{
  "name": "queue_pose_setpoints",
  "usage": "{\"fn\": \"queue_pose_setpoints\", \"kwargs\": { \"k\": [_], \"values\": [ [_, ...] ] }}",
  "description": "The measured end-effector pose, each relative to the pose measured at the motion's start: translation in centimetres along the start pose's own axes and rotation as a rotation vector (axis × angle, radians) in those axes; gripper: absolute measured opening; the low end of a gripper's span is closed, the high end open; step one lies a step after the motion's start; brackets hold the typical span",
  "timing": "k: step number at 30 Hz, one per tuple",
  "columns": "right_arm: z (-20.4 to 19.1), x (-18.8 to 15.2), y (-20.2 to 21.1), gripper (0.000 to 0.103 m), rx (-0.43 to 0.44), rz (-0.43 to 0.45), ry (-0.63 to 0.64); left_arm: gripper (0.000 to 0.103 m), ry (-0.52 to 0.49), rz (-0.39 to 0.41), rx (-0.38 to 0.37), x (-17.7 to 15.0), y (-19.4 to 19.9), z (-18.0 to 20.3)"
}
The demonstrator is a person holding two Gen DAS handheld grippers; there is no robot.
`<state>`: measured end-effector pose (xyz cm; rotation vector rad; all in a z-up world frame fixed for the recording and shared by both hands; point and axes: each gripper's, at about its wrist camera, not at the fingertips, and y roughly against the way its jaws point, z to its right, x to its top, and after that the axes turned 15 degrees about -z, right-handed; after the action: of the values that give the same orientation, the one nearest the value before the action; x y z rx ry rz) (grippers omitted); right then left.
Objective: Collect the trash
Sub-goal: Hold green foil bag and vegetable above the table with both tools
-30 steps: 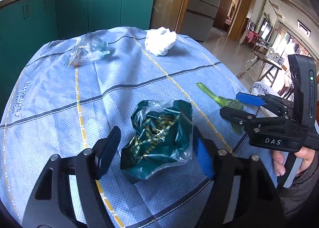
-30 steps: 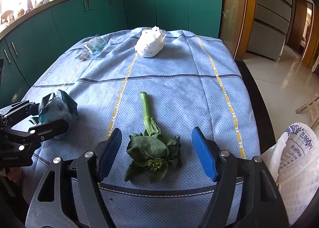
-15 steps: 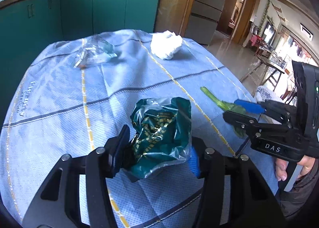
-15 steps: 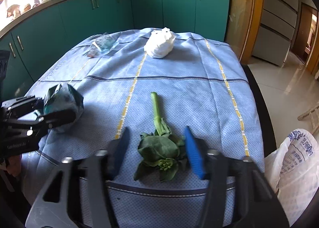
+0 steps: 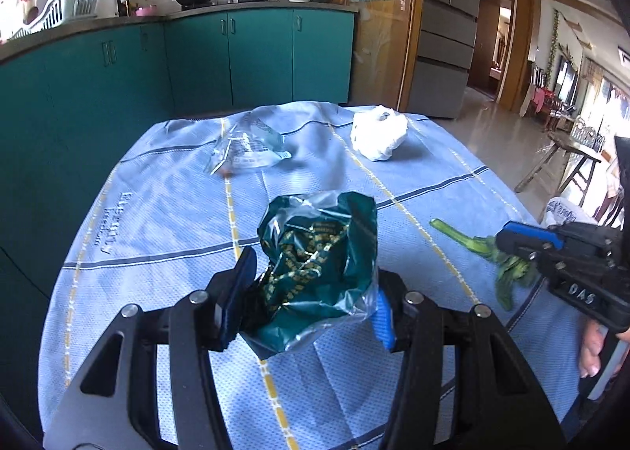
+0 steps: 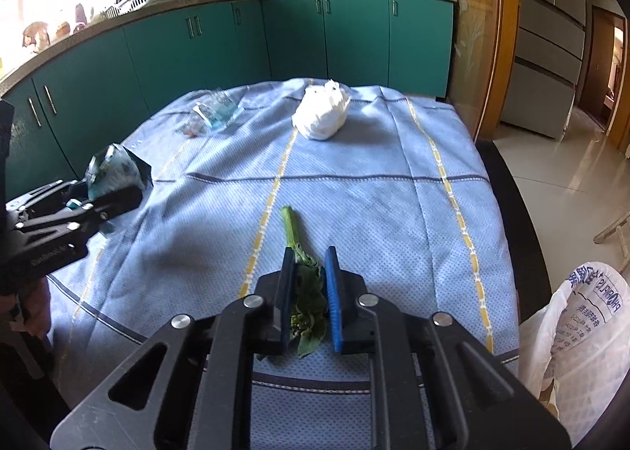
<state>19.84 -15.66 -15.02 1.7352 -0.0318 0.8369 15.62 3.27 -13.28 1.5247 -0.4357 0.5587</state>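
Our left gripper [image 5: 311, 300] clamped the green wrapper [image 5: 319, 261], our right gripper [image 6: 309, 294] just closed on limp greens [image 6: 307, 292]; leaves might tear loose when lifted.

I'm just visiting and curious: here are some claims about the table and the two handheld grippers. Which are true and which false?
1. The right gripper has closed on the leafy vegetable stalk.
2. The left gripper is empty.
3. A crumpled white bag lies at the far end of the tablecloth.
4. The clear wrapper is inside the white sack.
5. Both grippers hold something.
1. True: the right gripper has just closed its jaws on the leafy vegetable stalk.
2. False: the left gripper clamps the green plastic bag.
3. True: the crumpled white bag lies at the far end of the tablecloth.
4. False: the clear wrapper lies on the tablecloth; the white sack stands beside the table.
5. True.
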Motion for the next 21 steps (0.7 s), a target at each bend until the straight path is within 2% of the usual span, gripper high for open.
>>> {"fn": "queue_pose_setpoints", "kwargs": {
  "k": [7, 10, 11, 13, 15, 18, 21],
  "values": [
    [0.7, 0.0, 1.2, 0.011, 0.014, 0.028, -0.022, 0.053, -0.028, 0.012, 0.027, -0.1, 0.2, 0.7],
    [0.8, -0.1, 0.4, 0.012, 0.012, -0.03, -0.02, 0.053, -0.021, 0.005, 0.018, -0.1, 0.1, 0.7],
    [0.9, -0.2, 0.0, 0.013, 0.013, -0.055, -0.018, 0.053, -0.016, 0.001, 0.014, 0.0, 0.0, 0.6],
    [0.9, -0.4, -0.7, 0.025, -0.006, -0.09, -0.019, 0.053, -0.011, -0.003, 0.01, 0.0, 0.0, 0.5],
    [0.8, -0.6, -0.8, 0.027, -0.015, -0.101, -0.004, 0.053, -0.008, 0.0, 0.014, 0.0, 0.0, 0.5],
    [0.6, -0.9, -0.8, 0.04, -0.02, -0.111, 0.016, 0.053, -0.004, 0.002, 0.016, 0.0, 0.1, 0.4],
    [0.2, -1.1, -1.0, 0.041, -0.05, -0.115, 0.042, 0.053, -0.005, 0.004, 0.022, 0.0, 0.1, 0.5]
  ]
}}
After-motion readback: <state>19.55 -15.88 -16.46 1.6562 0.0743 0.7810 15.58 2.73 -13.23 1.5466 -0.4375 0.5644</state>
